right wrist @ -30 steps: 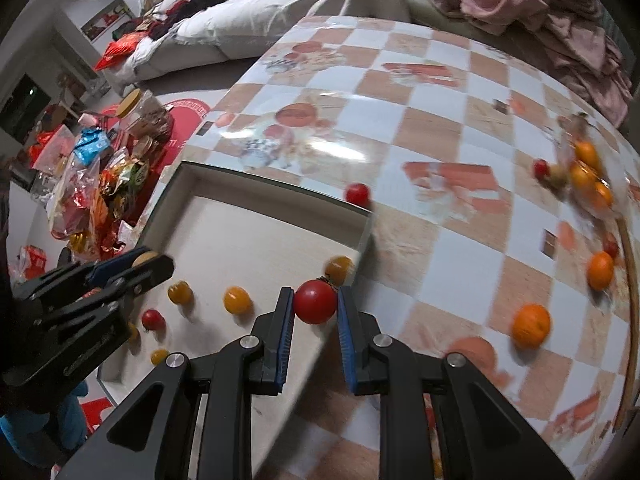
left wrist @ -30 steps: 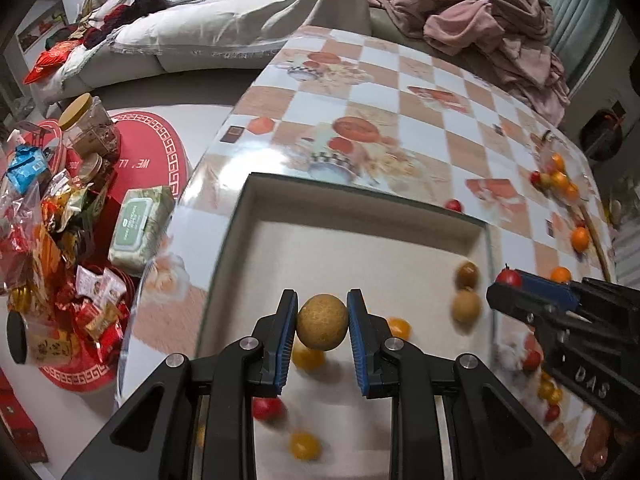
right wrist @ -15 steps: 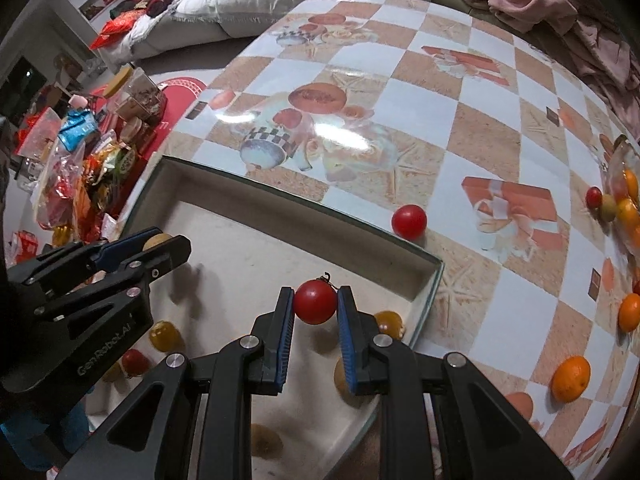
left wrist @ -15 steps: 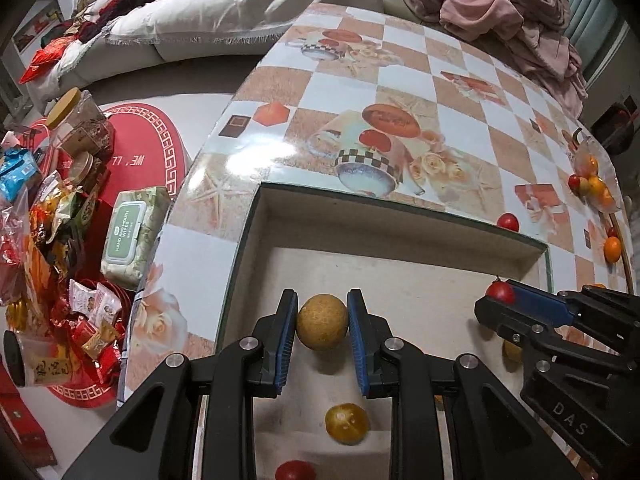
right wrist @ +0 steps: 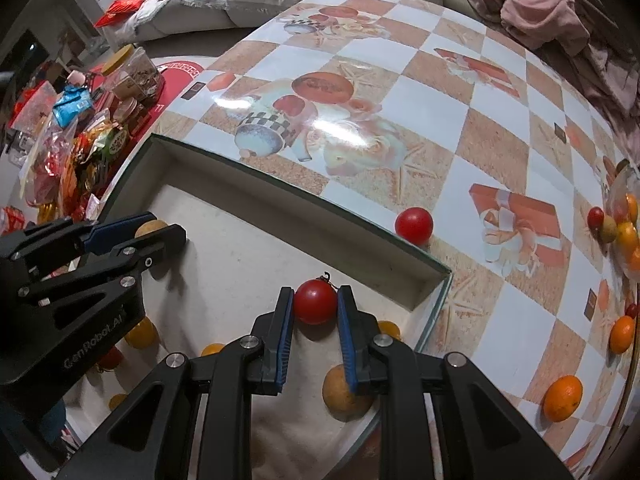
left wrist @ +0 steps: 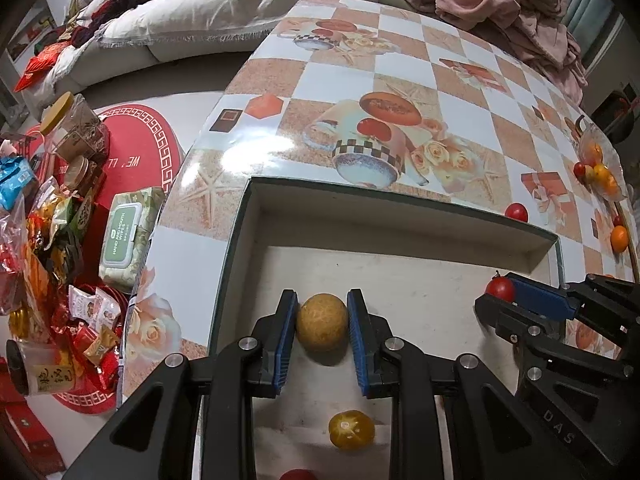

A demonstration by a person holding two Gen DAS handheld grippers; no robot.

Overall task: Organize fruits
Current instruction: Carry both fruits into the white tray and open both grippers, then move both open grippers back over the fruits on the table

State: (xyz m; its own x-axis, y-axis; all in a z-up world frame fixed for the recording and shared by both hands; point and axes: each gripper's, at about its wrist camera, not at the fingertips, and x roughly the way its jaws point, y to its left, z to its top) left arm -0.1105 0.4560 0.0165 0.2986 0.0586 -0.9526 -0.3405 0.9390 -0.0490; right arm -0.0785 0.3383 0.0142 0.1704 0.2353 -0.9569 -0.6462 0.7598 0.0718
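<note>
Left fingers (left wrist: pixel 289 332) clamp tan fruit (left wrist: pixel 321 323) | right fingers (right wrist: pixel 345 332) clamp tomato (right wrist: pixel 315 301) | both over tray (left wrist: pixel 400 218), fruits below

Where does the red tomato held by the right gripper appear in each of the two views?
Left wrist view: red tomato at the right edge, at the tip of the right gripper.
Right wrist view: low centre, clamped between blue pads.
Shared landmark: the tray's far wall.

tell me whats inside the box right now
Loose fruit lies in the box: a brown fruit, orange ones and a yellow one. The tongs cover parts of the floor, so more may be hidden.
</note>
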